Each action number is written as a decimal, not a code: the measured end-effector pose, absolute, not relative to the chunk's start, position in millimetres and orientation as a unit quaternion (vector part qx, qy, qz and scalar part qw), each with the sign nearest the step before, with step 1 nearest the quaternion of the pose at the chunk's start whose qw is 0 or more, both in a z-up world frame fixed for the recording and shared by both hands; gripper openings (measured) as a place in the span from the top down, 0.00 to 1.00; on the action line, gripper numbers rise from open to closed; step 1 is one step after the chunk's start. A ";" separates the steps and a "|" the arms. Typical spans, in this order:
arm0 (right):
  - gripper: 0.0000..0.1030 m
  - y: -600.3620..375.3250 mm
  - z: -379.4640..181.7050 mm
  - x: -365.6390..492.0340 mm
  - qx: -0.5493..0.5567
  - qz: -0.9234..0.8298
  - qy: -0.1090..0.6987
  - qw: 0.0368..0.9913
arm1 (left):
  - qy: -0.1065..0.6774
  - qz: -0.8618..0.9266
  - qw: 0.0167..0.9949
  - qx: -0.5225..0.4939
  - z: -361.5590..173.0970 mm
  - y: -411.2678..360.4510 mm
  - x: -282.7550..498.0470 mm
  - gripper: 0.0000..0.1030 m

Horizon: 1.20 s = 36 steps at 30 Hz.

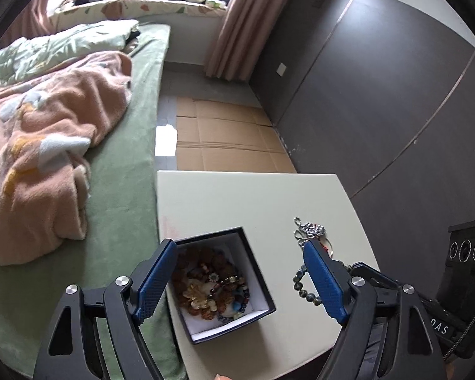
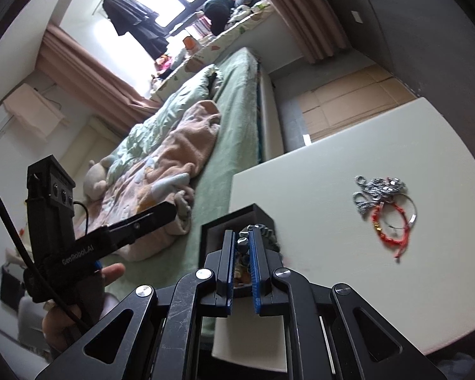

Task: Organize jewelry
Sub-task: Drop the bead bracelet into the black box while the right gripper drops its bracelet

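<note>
On white table, one jewelry box, one beaded bracelet in right gripper.

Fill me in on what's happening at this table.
A person is sorting jewelry into a box on a white table. The right tongs are shut on a dark bead bracelet, held over the box. The left tongs stand open around the box, nothing in them. The box already holds a heap of beaded pieces. A silver chain, a red cord bracelet and a bangle lie loose on the table.
</note>
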State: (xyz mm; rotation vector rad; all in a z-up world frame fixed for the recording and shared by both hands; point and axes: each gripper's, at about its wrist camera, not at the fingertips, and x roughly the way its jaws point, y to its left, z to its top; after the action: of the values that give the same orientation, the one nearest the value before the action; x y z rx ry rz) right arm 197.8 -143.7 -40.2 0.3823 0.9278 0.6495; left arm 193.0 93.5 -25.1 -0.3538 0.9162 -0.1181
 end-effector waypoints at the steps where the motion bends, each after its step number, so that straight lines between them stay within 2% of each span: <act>1: 0.90 -139.7 -40.6 197.8 0.181 0.310 0.436 0.825 | 0.442 -0.053 0.878 -0.177 -27.1 97.3 191.7 0.20; 6: 0.90 -122.0 -45.2 200.9 0.179 0.320 0.440 0.820 | 0.450 -0.043 0.867 -0.210 -37.8 115.1 180.9 0.20; 19: 0.88 -92.2 -64.6 213.1 0.163 0.288 0.484 0.810 | 0.449 -0.006 0.867 -0.216 -44.7 137.9 170.4 0.20; 21: 0.76 -98.6 -60.3 210.1 0.161 0.282 0.478 0.816 | 0.451 -0.005 0.868 -0.210 -46.3 136.5 173.1 0.20; 23: 0.38 -111.2 -53.4 207.2 0.168 0.274 0.465 0.825 | 0.454 -0.007 0.867 -0.204 -47.8 131.2 175.7 0.20; 24: 0.31 -120.2 -49.2 205.7 0.174 0.267 0.455 0.832 | 0.455 -0.011 0.867 -0.200 -48.4 127.1 177.0 0.20; 25: 0.27 -125.7 -46.4 205.3 0.175 0.261 0.449 0.836 | 0.456 -0.015 0.868 -0.195 -48.2 121.5 178.1 0.20; 34: 0.26 -169.6 -40.8 208.0 0.179 0.228 0.449 0.845 | 0.453 -0.036 0.879 -0.145 -44.4 80.1 189.9 0.20; 36: 0.19 -179.6 -39.3 207.8 0.183 0.221 0.446 0.848 | 0.450 -0.041 0.880 -0.146 -43.0 75.6 192.3 0.20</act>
State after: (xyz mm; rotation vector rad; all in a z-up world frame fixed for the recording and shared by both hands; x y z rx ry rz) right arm 207.8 -179.6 -39.3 0.3852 0.9410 0.4666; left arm 192.3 75.6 -43.0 -0.3043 0.9383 -0.0844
